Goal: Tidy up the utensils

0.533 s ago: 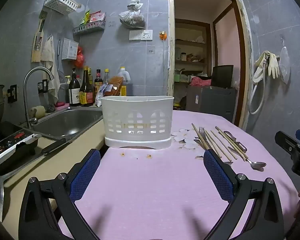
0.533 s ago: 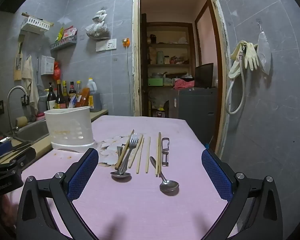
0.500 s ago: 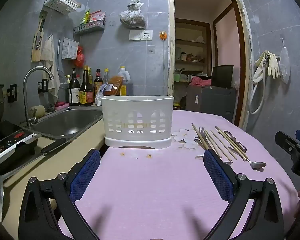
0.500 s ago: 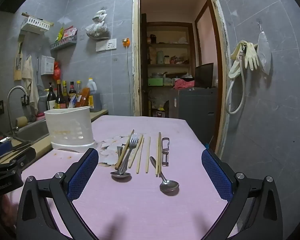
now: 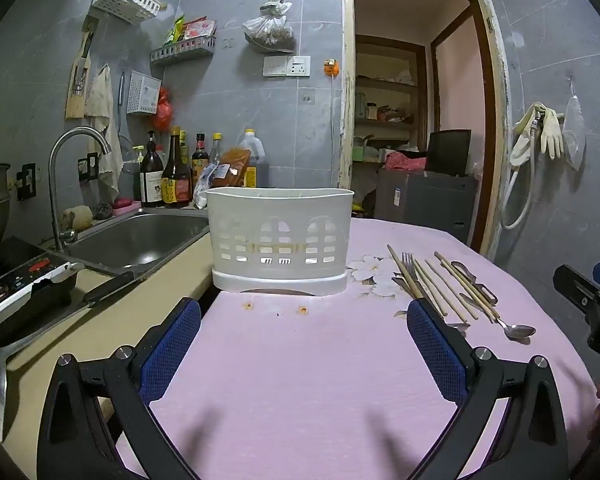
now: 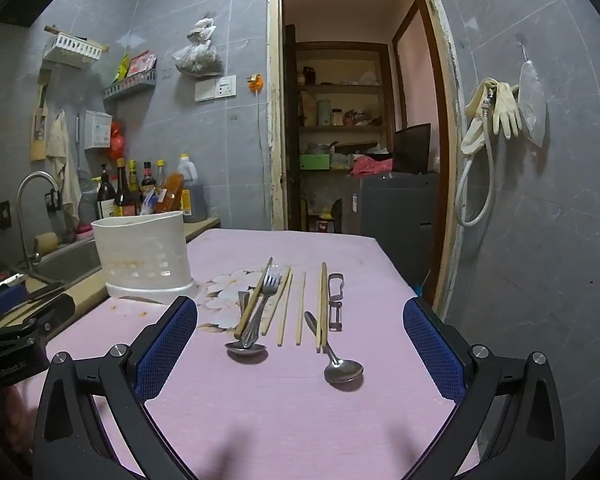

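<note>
A white slotted utensil holder (image 5: pixel 279 242) (image 6: pixel 142 254) stands on the pink tablecloth (image 5: pixel 300 360) (image 6: pixel 280 392). To its right lie several wooden chopsticks (image 6: pixel 299 307) (image 5: pixel 440 288), a fork (image 6: pixel 267 292) (image 5: pixel 409 261), a spoon (image 6: pixel 338 364) (image 5: pixel 518 330), a second spoon (image 6: pixel 246 349) and a metal peeler (image 6: pixel 335 298) in a row. My left gripper (image 5: pixel 303 346) is open in front of the holder, nothing between its blue pads. My right gripper (image 6: pixel 300 344) is open, low over the cloth just short of the utensils, holding nothing.
A steel sink (image 5: pixel 140 236) with a tap (image 5: pixel 74 156) sits left of the table, with sauce bottles (image 5: pixel 172 176) behind it and an induction cooker (image 5: pixel 16 284) at the near left. A doorway (image 6: pixel 356 128) opens behind the table. A tiled wall is close on the right.
</note>
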Demonstrator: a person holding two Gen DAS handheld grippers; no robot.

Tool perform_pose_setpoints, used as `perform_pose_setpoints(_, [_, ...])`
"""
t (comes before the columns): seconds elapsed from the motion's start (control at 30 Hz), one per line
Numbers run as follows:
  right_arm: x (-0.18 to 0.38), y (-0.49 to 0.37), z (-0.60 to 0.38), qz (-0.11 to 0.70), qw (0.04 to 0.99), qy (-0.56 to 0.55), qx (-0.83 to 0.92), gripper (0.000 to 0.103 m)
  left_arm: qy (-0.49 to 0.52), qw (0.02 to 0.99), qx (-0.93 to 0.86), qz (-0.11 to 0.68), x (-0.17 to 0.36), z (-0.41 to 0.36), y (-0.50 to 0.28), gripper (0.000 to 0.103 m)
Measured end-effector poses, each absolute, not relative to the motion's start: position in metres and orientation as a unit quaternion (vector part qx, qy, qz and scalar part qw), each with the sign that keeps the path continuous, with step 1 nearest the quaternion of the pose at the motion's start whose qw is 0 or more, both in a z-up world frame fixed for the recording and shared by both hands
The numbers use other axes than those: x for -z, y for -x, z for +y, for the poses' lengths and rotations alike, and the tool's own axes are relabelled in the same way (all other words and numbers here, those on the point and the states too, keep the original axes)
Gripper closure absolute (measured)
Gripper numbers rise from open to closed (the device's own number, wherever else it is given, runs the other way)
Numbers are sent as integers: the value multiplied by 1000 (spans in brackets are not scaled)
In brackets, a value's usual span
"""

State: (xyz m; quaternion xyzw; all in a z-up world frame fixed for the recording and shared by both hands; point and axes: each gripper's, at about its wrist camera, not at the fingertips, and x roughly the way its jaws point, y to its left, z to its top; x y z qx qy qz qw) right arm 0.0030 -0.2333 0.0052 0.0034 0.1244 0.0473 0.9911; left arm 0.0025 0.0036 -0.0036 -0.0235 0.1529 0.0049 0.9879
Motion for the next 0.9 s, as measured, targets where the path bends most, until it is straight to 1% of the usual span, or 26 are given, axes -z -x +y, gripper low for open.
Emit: perform_pose_setpoints(0.9, [-1,-9,-227,127,991,-1,-48,0,25,987,-5,157,7,7,-6,2])
